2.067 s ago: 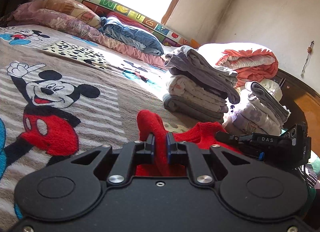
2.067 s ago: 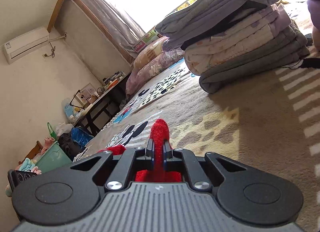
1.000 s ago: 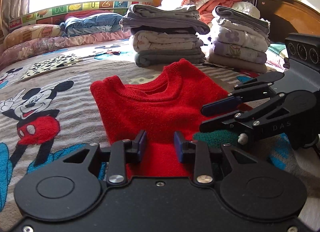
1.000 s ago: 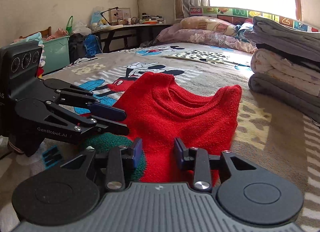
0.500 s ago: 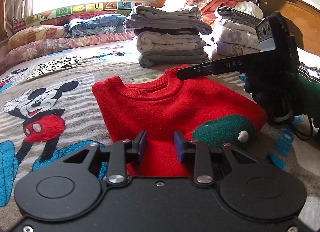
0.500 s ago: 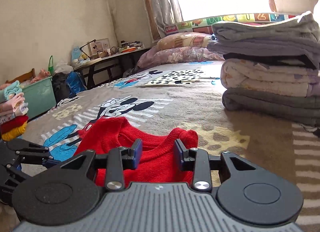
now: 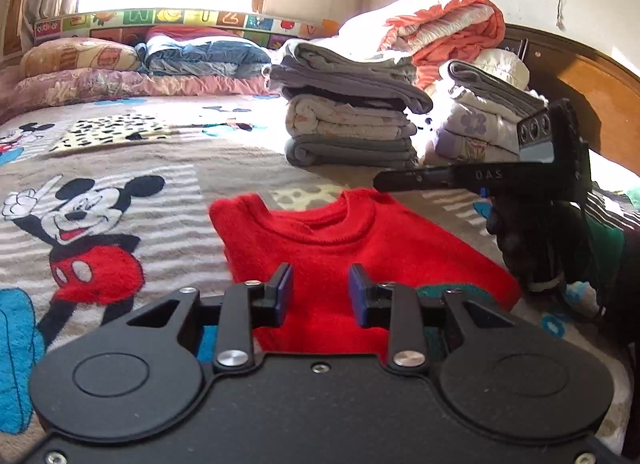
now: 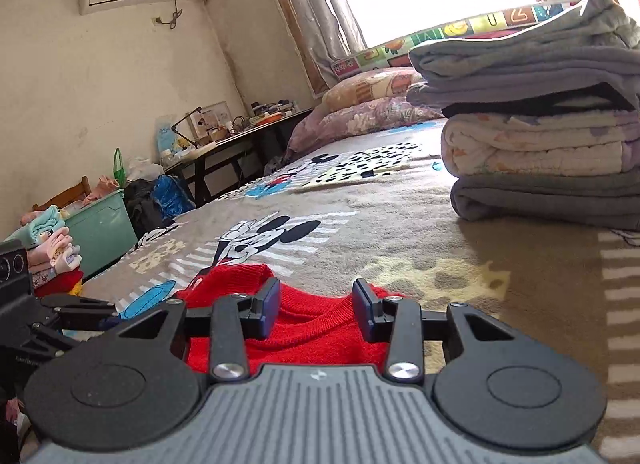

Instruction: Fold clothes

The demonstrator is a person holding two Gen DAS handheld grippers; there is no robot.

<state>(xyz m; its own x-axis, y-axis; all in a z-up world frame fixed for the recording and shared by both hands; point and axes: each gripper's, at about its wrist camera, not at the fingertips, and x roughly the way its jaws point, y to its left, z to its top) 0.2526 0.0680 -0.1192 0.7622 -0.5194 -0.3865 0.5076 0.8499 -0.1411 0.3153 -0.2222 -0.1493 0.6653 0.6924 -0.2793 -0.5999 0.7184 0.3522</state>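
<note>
Folded fuzzy red knit sweater [image 7: 360, 248] lies flat on the cartoon-print bed blanket [image 7: 120, 168], so both tongs, left [image 7: 320, 294] and right [image 8: 316, 306], hover released, probably lining up the next fold.

"DAS" stands in pale letters on the black arm of the right claw [image 7: 384, 183]. The play mat [image 7: 180, 20] behind the pillows shows "W" and perhaps "2".

Red sweater [image 7: 360, 236] – Mickey-print grey striped blanket [image 7: 120, 192].
</note>
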